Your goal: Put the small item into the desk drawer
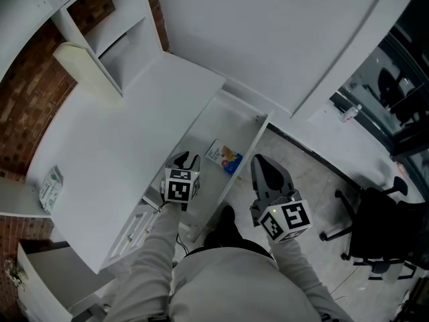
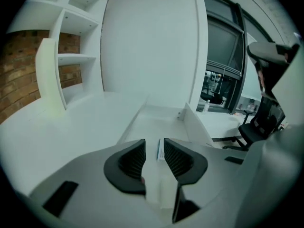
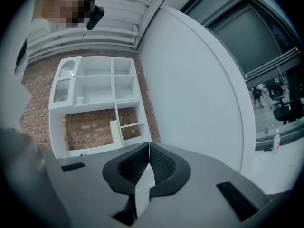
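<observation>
Left gripper (image 1: pixel 186 158): jaws stand apart, pads pressing on nothing. It hangs over the near end of the pulled-out drawer (image 1: pixel 216 121). The desk top (image 1: pixel 134 133) edge runs close at its 9 o'clock. The far drawer wall lies at its 3 o'clock.

Open room: the drawer floor is bare from the gripper out toward 1 o'clock, up to the back wall. The desk top is bare over most of its width.

Small item (image 1: pixel 223 157): a flat printed packet lying on the drawer floor, at the left gripper's 3 o'clock and against the far drawer wall. In the left gripper view it shows as a thin edge (image 2: pixel 159 149) in the gap between the jaws. Contact with the 3 o'clock pad cannot be determined there.

Right gripper (image 1: pixel 261 161): jaws fully together, nothing between them. It is outside the drawer, beyond its far wall, over the floor. Its own view faces the shelf unit (image 3: pixel 99 99) and brick wall (image 3: pixel 90 127).

Obscured: the drawer's near end is hidden behind the left gripper and sleeve. Print on the item is too small to read. An office chair (image 1: pixel 382 233) is cut off at 4 o'clock.
</observation>
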{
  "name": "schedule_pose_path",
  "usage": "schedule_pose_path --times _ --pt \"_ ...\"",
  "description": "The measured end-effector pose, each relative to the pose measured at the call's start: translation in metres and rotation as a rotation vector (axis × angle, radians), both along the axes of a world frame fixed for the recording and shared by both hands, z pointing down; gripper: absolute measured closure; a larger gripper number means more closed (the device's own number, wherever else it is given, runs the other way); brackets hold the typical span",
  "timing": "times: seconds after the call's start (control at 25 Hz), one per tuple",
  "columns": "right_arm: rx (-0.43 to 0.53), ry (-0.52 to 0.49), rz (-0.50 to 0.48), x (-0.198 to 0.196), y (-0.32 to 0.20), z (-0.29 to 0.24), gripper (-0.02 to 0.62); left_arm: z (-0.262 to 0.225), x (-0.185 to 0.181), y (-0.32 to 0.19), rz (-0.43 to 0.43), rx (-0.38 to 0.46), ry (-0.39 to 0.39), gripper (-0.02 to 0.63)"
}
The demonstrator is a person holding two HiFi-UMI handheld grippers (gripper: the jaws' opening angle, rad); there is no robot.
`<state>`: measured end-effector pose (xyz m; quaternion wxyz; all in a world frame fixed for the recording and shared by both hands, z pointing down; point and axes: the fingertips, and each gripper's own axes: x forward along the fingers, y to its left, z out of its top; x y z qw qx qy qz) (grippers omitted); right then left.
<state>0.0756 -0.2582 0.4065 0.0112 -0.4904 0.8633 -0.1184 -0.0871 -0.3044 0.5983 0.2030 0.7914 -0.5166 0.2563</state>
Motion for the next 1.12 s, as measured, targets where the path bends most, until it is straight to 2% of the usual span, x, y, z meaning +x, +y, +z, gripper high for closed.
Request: schedule_pose_path --times 0.24,0.36,0.56,0.76,1.12 --pt "0.013 0.001 0.013 0.001 0.003 -0.004 0.568 -0.066 -0.009 -0.008 -0.026 0.169 0.046 0.503" --pt "0.019 0.003 0.021 0.002 0.002 -0.007 0.568 -0.099 -0.016 -0.008 -0.031 0.259 0.035 0.512" --pt "0.028 0.003 0.027 0.001 0.002 -0.011 0.568 -0.141 -0.024 0.000 -0.046 0.363 0.059 0.528" --pt "0.037 0.005 0.033 0.000 0.003 -0.013 0.568 -0.170 -0.033 0.011 -0.066 0.432 0.096 0.541" --pt "0.057 0.010 0.021 -0.008 0.009 -0.020 0.568 -0.190 -0.050 0.039 -0.105 0.481 0.122 0.566"
